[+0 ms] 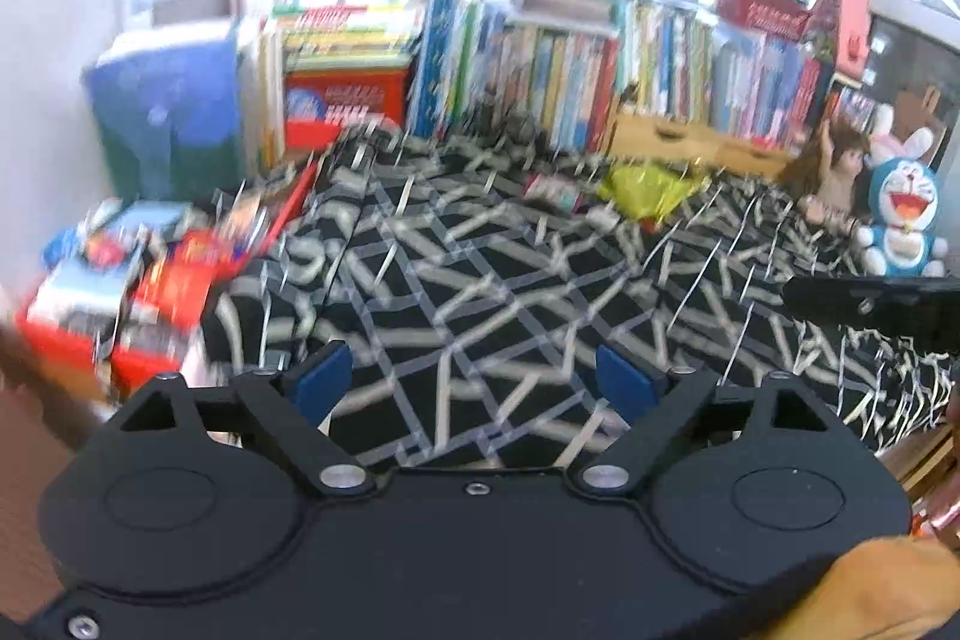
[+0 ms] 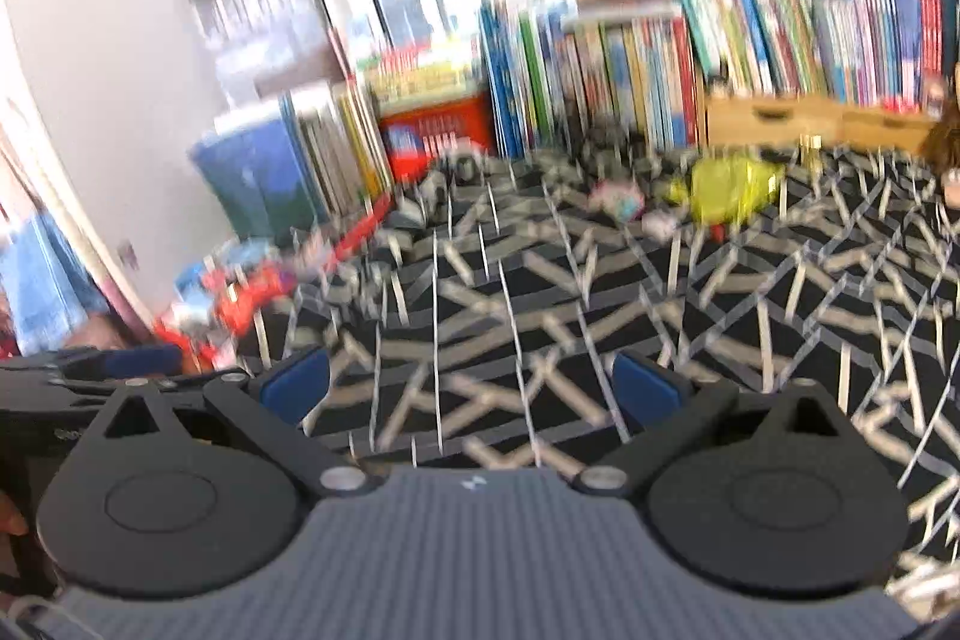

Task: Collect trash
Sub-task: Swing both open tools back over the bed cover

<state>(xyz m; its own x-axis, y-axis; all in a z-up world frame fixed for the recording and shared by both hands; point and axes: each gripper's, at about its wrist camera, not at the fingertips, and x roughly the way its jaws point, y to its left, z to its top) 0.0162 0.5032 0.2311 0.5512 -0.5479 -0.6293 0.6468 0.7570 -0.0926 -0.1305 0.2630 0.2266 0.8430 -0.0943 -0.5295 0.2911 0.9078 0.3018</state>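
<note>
Both views are blurred. A crumpled yellow-green wrapper (image 1: 651, 187) (image 2: 729, 189) lies far back on the black cloth with white lines (image 1: 480, 280) (image 2: 600, 310). A small pink and blue packet (image 1: 555, 192) (image 2: 618, 201) and a pale scrap (image 2: 660, 223) lie to its left. My left gripper (image 1: 474, 379) is open over the near part of the cloth, nothing between its blue pads (image 1: 321, 379). My right gripper (image 2: 474, 385) is open too, blue pads (image 2: 645, 388) wide apart and empty. Part of the left gripper (image 2: 90, 370) shows at the left edge of the right wrist view.
A long row of upright books (image 1: 600, 82) (image 2: 720, 58) lines the back under windows. A red box (image 1: 342, 100), a blue-green bin (image 1: 168, 112), a pile of red and blue books (image 1: 132, 280), wooden drawers (image 2: 810, 121), a doll (image 1: 834, 172) and a blue cat plush (image 1: 903, 220) surround the cloth.
</note>
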